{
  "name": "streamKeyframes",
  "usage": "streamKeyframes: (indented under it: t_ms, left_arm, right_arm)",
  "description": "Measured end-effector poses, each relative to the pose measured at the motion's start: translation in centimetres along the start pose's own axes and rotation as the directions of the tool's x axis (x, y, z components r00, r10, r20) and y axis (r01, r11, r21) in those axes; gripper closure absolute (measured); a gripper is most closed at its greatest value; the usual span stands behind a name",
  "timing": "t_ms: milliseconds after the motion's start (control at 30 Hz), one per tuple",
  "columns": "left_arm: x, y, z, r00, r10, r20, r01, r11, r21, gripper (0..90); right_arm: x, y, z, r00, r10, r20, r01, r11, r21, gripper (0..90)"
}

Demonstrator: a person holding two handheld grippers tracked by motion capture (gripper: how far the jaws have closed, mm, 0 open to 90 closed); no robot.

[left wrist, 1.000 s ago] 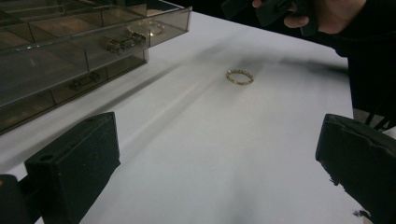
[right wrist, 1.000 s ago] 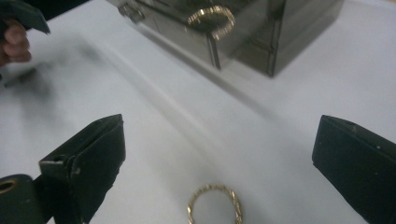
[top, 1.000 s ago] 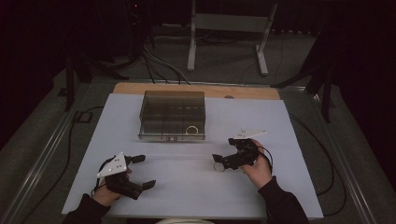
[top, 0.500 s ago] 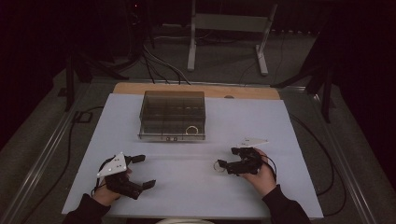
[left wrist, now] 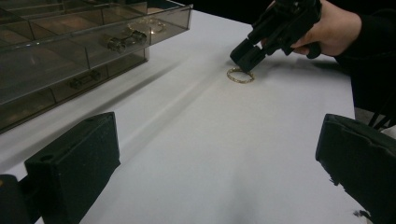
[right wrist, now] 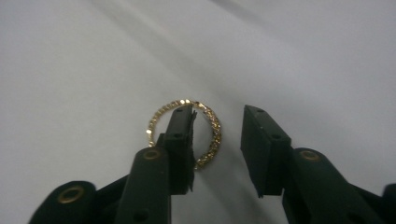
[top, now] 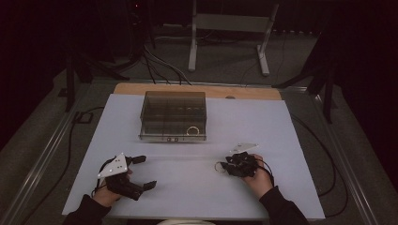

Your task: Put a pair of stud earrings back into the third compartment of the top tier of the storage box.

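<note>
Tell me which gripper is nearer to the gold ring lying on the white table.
Right. The right gripper is directly over the gold ring, open, with one jaw inside the loop. The left gripper sits well away on the person's left side of the table, also open.

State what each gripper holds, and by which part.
Nothing. The right gripper is open, one jaw inside the gold ring; the left gripper is open.

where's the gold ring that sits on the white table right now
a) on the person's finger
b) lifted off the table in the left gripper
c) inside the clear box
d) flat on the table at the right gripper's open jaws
d: the right gripper view shows the gold ring lying flat on the white table, with the right gripper open, one jaw over the ring's middle and the other outside it.
</note>
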State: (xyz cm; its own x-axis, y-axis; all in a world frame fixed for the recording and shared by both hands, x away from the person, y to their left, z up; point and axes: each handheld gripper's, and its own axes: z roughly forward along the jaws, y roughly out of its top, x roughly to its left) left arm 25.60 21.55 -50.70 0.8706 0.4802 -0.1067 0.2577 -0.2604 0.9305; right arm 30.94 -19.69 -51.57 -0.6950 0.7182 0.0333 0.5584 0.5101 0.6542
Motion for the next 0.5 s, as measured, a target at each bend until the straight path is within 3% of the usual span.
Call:
streamKeyframes:
  t_ms: [367,500]
  left_arm:
    - [0.00,-0.01,0.04,1.0000,-0.003,0.001,0.003,1.0000,0.001,0.5]
    - [-0.05,-0.02,0.08,1.0000,0.003,0.002,-0.003,1.0000,0.007,0.5]
  right_arm:
    - [0.55,0.19,0.40,0.9987,-0.046,0.024,0.045,0.999,0.029,86.0]
    - [0.41,0.28,0.40,0.9993,-0.035,0.012,0.034,0.999,0.033,86.9]
